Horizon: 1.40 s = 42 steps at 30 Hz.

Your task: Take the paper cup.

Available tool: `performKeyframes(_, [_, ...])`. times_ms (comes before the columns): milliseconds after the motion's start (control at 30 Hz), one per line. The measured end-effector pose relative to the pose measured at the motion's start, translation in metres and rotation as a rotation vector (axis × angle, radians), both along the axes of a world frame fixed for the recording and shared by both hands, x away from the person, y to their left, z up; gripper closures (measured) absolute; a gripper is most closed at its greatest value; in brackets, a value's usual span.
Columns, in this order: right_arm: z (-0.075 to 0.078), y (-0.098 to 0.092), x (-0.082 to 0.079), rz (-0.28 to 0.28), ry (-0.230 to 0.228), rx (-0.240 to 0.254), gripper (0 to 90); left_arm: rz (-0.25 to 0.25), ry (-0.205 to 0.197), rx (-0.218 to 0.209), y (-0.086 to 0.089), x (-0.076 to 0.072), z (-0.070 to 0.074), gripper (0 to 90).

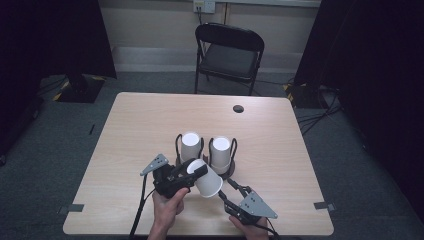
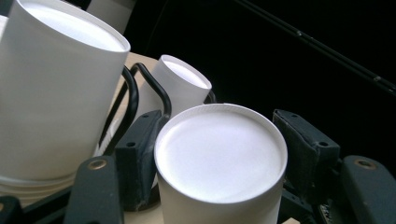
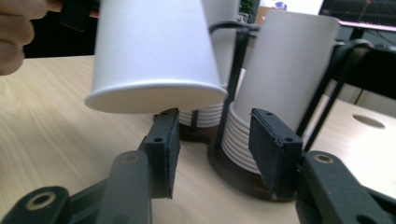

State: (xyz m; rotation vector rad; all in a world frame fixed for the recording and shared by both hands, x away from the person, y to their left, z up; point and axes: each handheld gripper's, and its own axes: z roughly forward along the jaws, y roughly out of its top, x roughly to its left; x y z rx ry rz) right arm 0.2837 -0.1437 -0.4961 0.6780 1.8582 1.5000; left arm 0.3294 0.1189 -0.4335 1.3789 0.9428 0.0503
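White paper cup [image 1: 209, 182], upside down, clamped in left hand-held gripper [image 1: 192, 172]

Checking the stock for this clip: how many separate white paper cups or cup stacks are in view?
3: one white paper cup clamped in the left gripper; two upside-down stacks, left stack and right stack, in the black wire holder. Nested cups cannot be counted.

High view looks down on the table [image 1: 150, 120]; both gripper views sit close, sharing the stacked paper cups [image 2: 56, 88] beyond their jaws.
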Motion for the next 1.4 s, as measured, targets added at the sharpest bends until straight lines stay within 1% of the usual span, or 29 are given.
performKeyframes(33, [0.000,0.001,0.000,0.003,-0.013,-0.002,55.0,-0.001,0.000,0.004,0.000,-0.001,0.000,35.5])
performKeyframes(100, [0.000,0.003,-0.001,0.015,-0.041,-0.013,56.0,-0.010,0.014,-0.018,0.001,-0.001,0.001,35.5])
performKeyframes(167, [0.000,0.004,-0.002,0.025,-0.057,-0.013,57.4,-0.019,0.020,-0.030,0.002,-0.002,0.001,35.5])
performKeyframes(200, [0.001,0.004,-0.003,0.028,-0.066,-0.011,57.5,-0.024,0.020,-0.030,0.003,-0.003,0.002,35.5])
performKeyframes(233, [0.001,0.004,-0.002,0.031,-0.078,-0.012,58.0,-0.029,0.021,-0.041,0.002,-0.004,0.002,35.5])
performKeyframes(333, [0.004,0.005,-0.003,0.038,-0.099,-0.001,59.0,-0.047,0.024,-0.053,0.003,-0.006,0.004,35.5])
performKeyframes(367, [0.004,0.005,-0.002,0.043,-0.107,0.004,59.7,-0.054,0.026,-0.068,0.003,-0.007,0.005,35.5])
performKeyframes(400, [0.005,0.005,-0.002,0.045,-0.109,0.006,60.5,-0.060,0.022,-0.072,0.003,-0.008,0.005,35.5])
performKeyframes(467, [0.006,0.005,-0.001,0.047,-0.123,0.016,61.6,-0.061,0.012,-0.068,0.002,-0.011,0.007,35.4])
performKeyframes(567, [0.010,0.006,-0.001,0.051,-0.155,0.021,63.3,-0.070,0.019,-0.086,0.002,-0.015,0.007,35.4])
performKeyframes(600, [0.011,0.007,-0.001,0.054,-0.160,0.019,64.1,-0.072,0.023,-0.102,0.001,-0.016,0.007,35.4])
performKeyframes(700, [0.013,0.008,-0.001,0.067,-0.170,0.023,67.1,-0.088,0.028,-0.123,0.002,-0.016,0.008,35.4])
performKeyframes(800, [0.013,0.008,-0.001,0.068,-0.179,0.045,69.5,-0.092,0.036,-0.128,0.001,-0.015,0.008,35.4])
performKeyframes(833, [0.013,0.008,-0.001,0.071,-0.176,0.050,69.8,-0.098,0.042,-0.137,0.000,-0.014,0.008,35.5])
performKeyframes(933, [0.014,0.009,0.000,0.074,-0.178,0.051,71.3,-0.105,0.050,-0.136,-0.002,-0.014,0.008,35.4])
performKeyframes(1033, [0.015,0.008,0.001,0.076,-0.183,0.064,72.9,-0.102,0.043,-0.138,-0.002,-0.015,0.007,35.4])
performKeyframes(1100, [0.017,0.008,0.002,0.071,-0.193,0.076,73.8,-0.107,0.046,-0.143,-0.003,-0.015,0.007,35.4])
performKeyframes(1200, [0.018,0.008,0.004,0.078,-0.205,0.083,74.4,-0.104,0.045,-0.133,-0.003,-0.015,0.006,35.4])
performKeyframes(1267, [0.019,0.008,0.006,0.081,-0.208,0.086,74.9,-0.105,0.051,-0.145,-0.002,-0.014,0.005,35.4])
performKeyframes(1300, [0.020,0.007,0.007,0.080,-0.210,0.091,75.6,-0.108,0.055,-0.158,-0.002,-0.013,0.005,35.4])
performKeyframes(1333, [0.020,0.007,0.007,0.078,-0.214,0.099,76.0,-0.111,0.056,-0.162,-0.002,-0.012,0.004,35.4])
performKeyframes(1367, [0.020,0.007,0.007,0.075,-0.216,0.100,76.3,-0.113,0.060,-0.160,-0.002,-0.011,0.003,35.3])
performKeyframes(1400, [0.020,0.007,0.007,0.075,-0.220,0.097,77.2,-0.111,0.060,-0.166,-0.002,-0.010,0.002,35.3])
